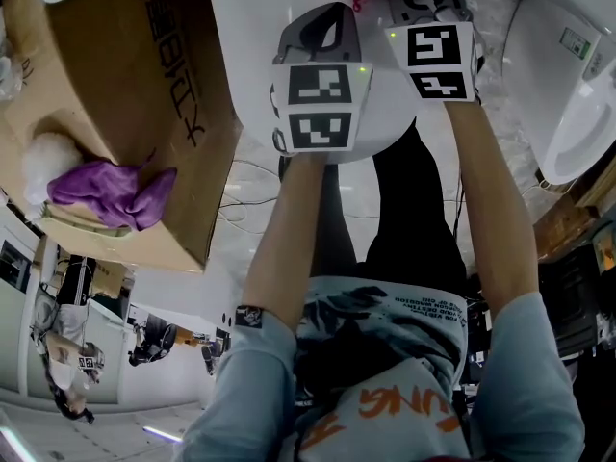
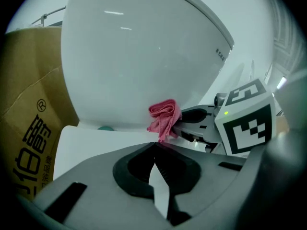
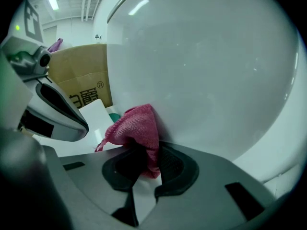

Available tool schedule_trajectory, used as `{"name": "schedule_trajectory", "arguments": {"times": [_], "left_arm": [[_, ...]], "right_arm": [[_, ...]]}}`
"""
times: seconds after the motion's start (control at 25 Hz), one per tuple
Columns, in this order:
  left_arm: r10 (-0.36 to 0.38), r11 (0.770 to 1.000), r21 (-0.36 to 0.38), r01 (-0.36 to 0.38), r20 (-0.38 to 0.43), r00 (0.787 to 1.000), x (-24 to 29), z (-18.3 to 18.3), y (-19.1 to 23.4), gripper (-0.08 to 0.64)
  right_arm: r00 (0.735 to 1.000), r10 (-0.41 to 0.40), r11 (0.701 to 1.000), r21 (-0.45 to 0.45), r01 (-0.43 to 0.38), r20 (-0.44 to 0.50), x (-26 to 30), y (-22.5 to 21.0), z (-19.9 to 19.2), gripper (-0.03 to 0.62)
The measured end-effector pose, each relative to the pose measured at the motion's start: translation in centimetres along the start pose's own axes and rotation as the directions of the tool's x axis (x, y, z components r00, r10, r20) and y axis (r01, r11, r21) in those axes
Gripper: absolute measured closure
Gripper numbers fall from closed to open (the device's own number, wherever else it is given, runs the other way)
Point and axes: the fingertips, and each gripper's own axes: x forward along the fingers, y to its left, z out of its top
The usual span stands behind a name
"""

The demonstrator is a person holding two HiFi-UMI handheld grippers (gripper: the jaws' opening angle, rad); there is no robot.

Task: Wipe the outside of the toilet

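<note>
Your right gripper (image 3: 148, 150) has its jaws clamped on a folded pink cloth (image 3: 136, 126), and the free end of that cloth is pressed against the curved outer wall of the toilet (image 3: 206, 66), low down near where the bowl narrows toward its base. Judged from that contact, the wipe is under way and not finished. The white surface looks glossy and even in every view, with no streaks, damp marks or dirt, so you cannot tell from these pictures which parts have been covered and which are left. Your left gripper (image 2: 154, 145) has its jaws closed together with nothing between them. It sits just beside the right gripper, points at the same side of the bowl and takes no part in the wipe. The toilet stands directly ahead of both grippers, its rounded wall filling the space above the jaws in each gripper view. In the head view it lies at the top centre, with both grippers held over it. A cardboard box (image 1: 125, 85) stands close on its left, with a purple cloth (image 1: 106, 186) lying unused on the box. The sides and rear of the bowl are not shown, so treat them as unchecked.
</note>
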Motion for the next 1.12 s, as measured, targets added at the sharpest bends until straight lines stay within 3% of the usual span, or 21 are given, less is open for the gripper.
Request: {"name": "schedule_trajectory", "arguments": {"times": [0.84, 1.12], "left_arm": [[-0.036, 0.997, 0.066, 0.038, -0.027, 0.999, 2.8, -0.1, -6.4, 0.534], [-0.043, 0.996, 0.072, 0.044, -0.018, 0.999, 2.4, -0.2, -7.8, 0.534]], "right_arm": [[0.998, -0.070, 0.995, 0.068, 0.070, -0.012, -3.1, -5.9, -4.8, 0.515], [0.983, -0.138, 0.985, 0.088, 0.149, -0.120, -4.8, -7.8, -8.1, 0.515]]}}
